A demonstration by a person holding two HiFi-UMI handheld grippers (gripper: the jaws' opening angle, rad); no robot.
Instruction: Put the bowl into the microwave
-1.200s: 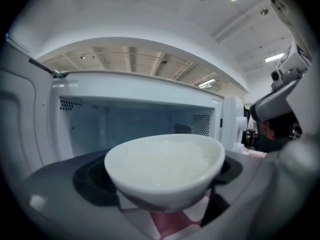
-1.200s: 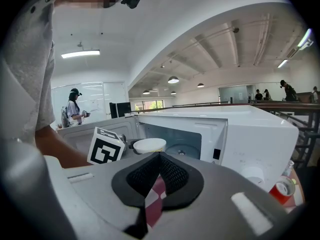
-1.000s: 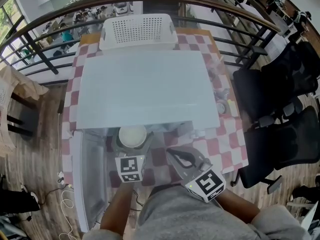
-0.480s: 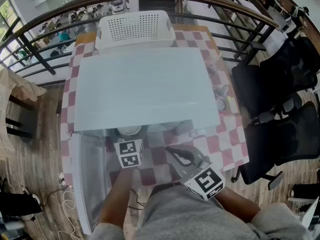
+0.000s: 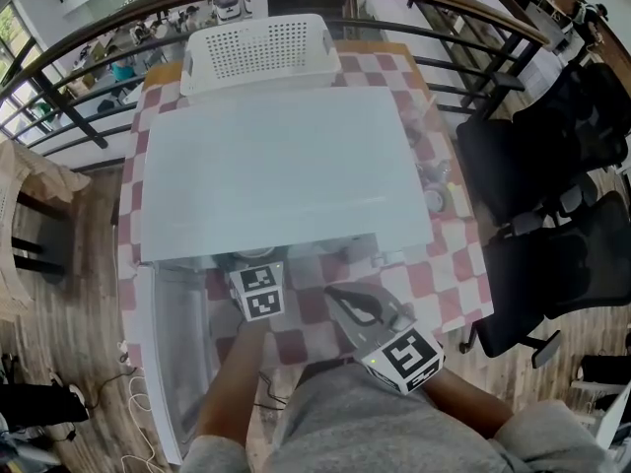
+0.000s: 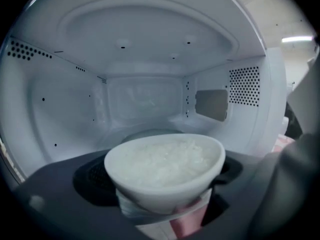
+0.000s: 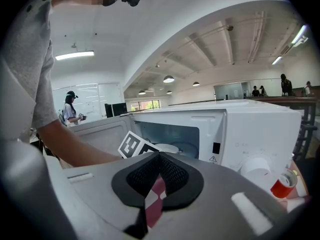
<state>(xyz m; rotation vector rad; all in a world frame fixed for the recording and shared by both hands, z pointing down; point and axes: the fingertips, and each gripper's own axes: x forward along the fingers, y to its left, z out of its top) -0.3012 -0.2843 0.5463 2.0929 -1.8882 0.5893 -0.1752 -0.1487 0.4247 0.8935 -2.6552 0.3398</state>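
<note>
Left tongs (image 6: 161,199) clamp rice bowl (image 6: 165,166) level inside microwave (image 5: 281,170), sparing spills; right tongs (image 5: 353,306) closed, empty, 5 o'clock.

The left gripper (image 5: 258,286) reaches into the microwave's (image 5: 286,166) opening, its jaws clamped on the bowl (image 6: 165,166) and the left forearm (image 5: 232,382) stretched straight toward the opening. The right gripper (image 5: 345,302) hangs in front of the microwave, right of the opening, jaws together and empty.

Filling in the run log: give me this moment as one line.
left gripper: shut on white bowl of rice | bowl: inside cavity of open white microwave | right gripper: shut, empty, outside microwave
</note>
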